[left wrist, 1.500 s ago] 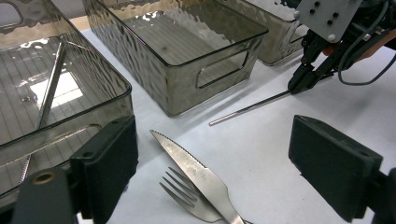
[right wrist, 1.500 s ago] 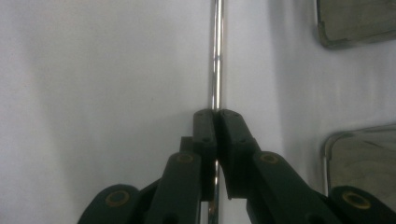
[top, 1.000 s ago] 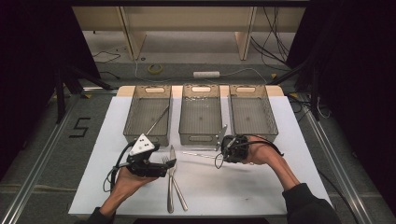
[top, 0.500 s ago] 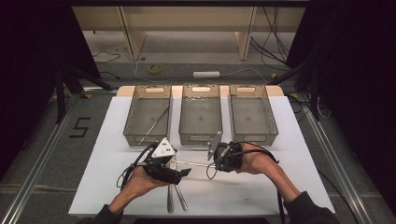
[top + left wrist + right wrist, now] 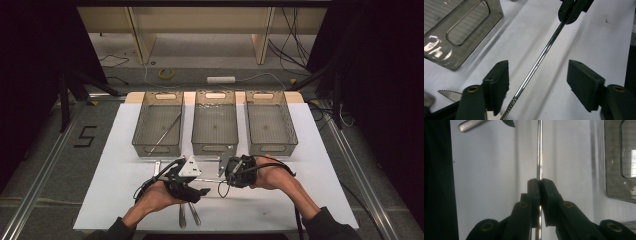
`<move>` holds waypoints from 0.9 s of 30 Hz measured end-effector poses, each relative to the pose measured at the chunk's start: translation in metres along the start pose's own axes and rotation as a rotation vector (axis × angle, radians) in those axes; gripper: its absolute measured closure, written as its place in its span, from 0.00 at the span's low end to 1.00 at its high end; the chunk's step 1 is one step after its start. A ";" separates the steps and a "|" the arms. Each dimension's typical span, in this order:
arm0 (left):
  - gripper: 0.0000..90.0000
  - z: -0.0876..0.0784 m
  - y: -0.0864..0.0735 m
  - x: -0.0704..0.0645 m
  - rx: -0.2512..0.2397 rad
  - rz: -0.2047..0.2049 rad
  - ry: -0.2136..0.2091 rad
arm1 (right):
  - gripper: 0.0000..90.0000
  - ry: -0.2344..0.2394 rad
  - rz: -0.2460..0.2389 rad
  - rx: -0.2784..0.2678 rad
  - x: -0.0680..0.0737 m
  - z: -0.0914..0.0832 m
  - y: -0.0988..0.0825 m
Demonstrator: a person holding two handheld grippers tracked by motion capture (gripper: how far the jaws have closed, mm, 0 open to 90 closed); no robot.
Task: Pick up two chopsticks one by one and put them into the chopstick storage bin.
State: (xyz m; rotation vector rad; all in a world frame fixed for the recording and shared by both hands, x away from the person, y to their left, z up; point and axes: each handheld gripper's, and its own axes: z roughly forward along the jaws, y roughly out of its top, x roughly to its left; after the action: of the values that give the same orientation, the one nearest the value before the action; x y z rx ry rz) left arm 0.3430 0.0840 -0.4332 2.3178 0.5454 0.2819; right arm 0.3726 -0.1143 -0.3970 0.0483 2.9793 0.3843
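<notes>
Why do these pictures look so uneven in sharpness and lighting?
High view: dark surround, bright white table. Left gripper view: near tongs soft, glare streaks along the metal rod. Right gripper view: tongs and rod blurred, black band at left.

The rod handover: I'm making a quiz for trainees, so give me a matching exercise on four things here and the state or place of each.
Things:
1. rod
2. left gripper
3. right gripper
4. left tray

States or places:
A. jaws apart, one on each side of the rod, not pressing on it
B. thin and shiny, held above the white mat
C. jaws clamped on the rod
D. holds one thin tool lying at a slant

The left gripper's jaws have just been closing, with the rod between them.

Pairs: 1-B, 2-A, 3-C, 4-D
</notes>
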 end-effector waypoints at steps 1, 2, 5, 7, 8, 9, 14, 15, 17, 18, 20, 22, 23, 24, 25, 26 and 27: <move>0.43 0.000 0.001 0.000 0.008 0.014 -0.003 | 0.96 -0.002 -0.010 -0.006 0.000 0.000 0.000; 0.45 0.000 0.001 -0.001 0.009 0.019 -0.005 | 0.96 -0.002 -0.016 -0.007 0.001 0.000 0.001; 0.52 0.002 0.003 -0.003 0.035 0.046 -0.010 | 0.96 0.000 -0.017 0.007 0.004 0.000 0.002; 0.56 0.004 0.003 -0.005 0.045 0.058 -0.019 | 0.96 0.005 -0.023 0.011 0.006 -0.001 0.003; 0.58 0.004 0.003 -0.006 0.046 0.063 -0.017 | 0.96 0.003 -0.036 0.007 0.007 0.000 0.003; 0.59 0.004 0.003 -0.007 0.052 0.069 -0.019 | 0.96 0.006 -0.039 0.009 0.008 0.000 0.003; 0.70 0.005 0.003 -0.010 0.070 0.108 -0.045 | 0.96 0.018 -0.057 0.007 0.010 -0.001 0.005; 0.71 0.006 0.003 -0.011 0.070 0.110 -0.052 | 0.96 0.022 -0.056 0.010 0.011 -0.001 0.005; 0.76 0.005 0.003 -0.012 0.070 0.115 -0.059 | 0.96 0.027 -0.065 0.004 0.012 0.000 0.005; 0.78 0.005 0.003 -0.012 0.072 0.121 -0.063 | 0.96 0.028 -0.068 0.006 0.012 0.000 0.005; 0.81 0.004 0.003 -0.012 0.067 0.116 -0.069 | 0.96 0.032 -0.079 0.005 0.013 0.000 0.005; 0.84 0.004 0.003 -0.011 0.067 0.119 -0.077 | 0.96 0.037 -0.085 0.002 0.014 -0.001 0.006; 0.85 0.003 0.003 -0.011 0.075 0.130 -0.086 | 0.96 0.037 -0.084 0.002 0.014 -0.001 0.006; 0.86 0.003 0.003 -0.012 0.076 0.137 -0.092 | 0.96 0.035 -0.092 0.000 0.015 -0.001 0.006; 0.87 0.003 0.003 -0.012 0.077 0.144 -0.104 | 0.96 0.035 -0.098 -0.002 0.015 -0.001 0.006; 0.88 0.003 0.003 -0.013 0.078 0.149 -0.105 | 0.96 0.040 -0.118 0.003 0.015 -0.002 0.005; 0.89 0.002 0.003 -0.014 0.080 0.156 -0.112 | 0.96 0.039 -0.121 0.007 0.015 -0.002 0.005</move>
State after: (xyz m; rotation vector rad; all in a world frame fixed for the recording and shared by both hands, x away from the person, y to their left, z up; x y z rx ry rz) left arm 0.3327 0.0741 -0.4332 2.4409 0.3266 0.2049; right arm 0.3571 -0.1089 -0.3957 -0.1403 3.0030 0.3649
